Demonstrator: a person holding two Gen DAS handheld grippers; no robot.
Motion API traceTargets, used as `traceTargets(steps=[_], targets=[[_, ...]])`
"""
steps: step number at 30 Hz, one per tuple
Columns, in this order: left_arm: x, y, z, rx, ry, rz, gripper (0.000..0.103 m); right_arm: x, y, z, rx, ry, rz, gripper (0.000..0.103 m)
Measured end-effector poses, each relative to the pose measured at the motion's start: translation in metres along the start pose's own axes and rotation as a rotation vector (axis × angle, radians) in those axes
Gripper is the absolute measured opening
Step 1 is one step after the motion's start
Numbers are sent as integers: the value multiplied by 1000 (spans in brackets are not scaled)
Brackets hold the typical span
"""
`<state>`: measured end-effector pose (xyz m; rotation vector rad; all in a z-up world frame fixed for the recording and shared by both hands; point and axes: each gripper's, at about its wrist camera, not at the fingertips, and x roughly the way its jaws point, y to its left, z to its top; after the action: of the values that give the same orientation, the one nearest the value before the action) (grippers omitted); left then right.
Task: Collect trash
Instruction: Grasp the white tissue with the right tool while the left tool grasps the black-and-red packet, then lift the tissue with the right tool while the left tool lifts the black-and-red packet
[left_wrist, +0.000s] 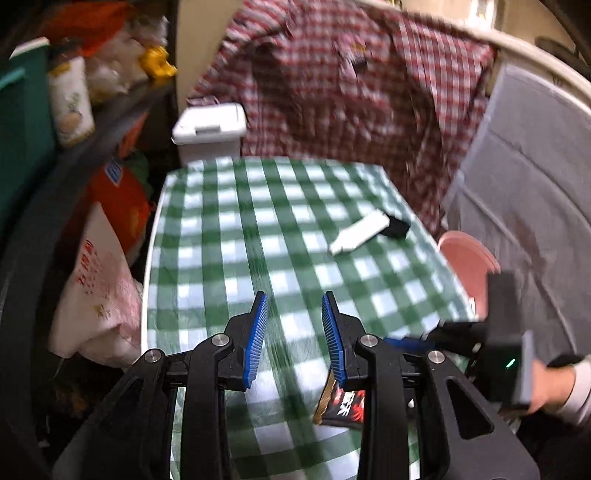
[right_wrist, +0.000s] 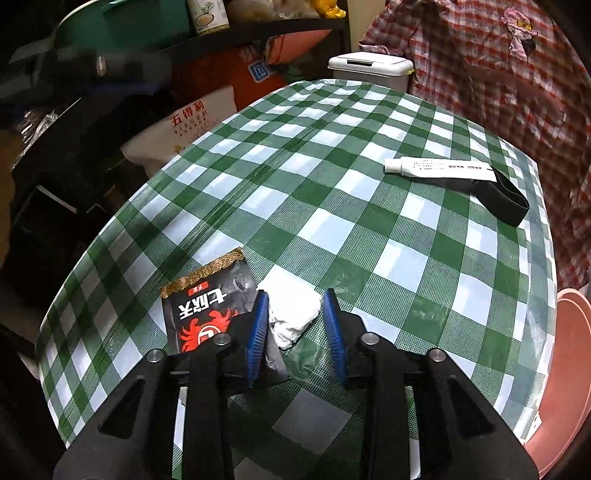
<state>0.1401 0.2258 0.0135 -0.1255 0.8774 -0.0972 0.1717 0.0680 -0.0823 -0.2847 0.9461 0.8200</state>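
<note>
In the right wrist view, my right gripper (right_wrist: 295, 328) is open, its blue pads on either side of a crumpled white tissue (right_wrist: 293, 312) lying on the green checked tablecloth (right_wrist: 332, 229). A black and red snack wrapper (right_wrist: 207, 302) lies flat just left of the tissue. A white tube (right_wrist: 439, 168) and a black band (right_wrist: 498, 195) lie at the far right. A white lidded bin (right_wrist: 369, 66) stands behind the table. In the left wrist view, my left gripper (left_wrist: 293, 339) is open and empty above the cloth; the wrapper (left_wrist: 343, 406) shows under its right finger. The right gripper (left_wrist: 509, 332) is at the right edge.
A pink stool (right_wrist: 565, 369) stands at the table's right edge. A red checked shirt (left_wrist: 351, 92) hangs behind the table. Shelves with bags and a white sack (right_wrist: 184, 125) crowd the left side. The bin also shows in the left wrist view (left_wrist: 210, 127).
</note>
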Motion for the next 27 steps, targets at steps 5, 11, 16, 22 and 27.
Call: traceTargets(steps=[5, 11, 16, 22, 27], targets=[[27, 1, -10, 43, 83, -31, 30, -5, 2, 0, -19, -18, -8, 16], [48, -16, -25, 129, 153, -104, 30, -23, -13, 0, 10, -53, -39, 16], [62, -32, -36, 193, 206, -126, 30, -39, -34, -7, 54, -64, -72, 16], [83, -45, -48, 231, 262, -86, 30, -62, -47, -20, 69, -79, -92, 16], [95, -46, -53, 226, 286, -64, 19, -80, -53, -29, 75, -96, -104, 16]])
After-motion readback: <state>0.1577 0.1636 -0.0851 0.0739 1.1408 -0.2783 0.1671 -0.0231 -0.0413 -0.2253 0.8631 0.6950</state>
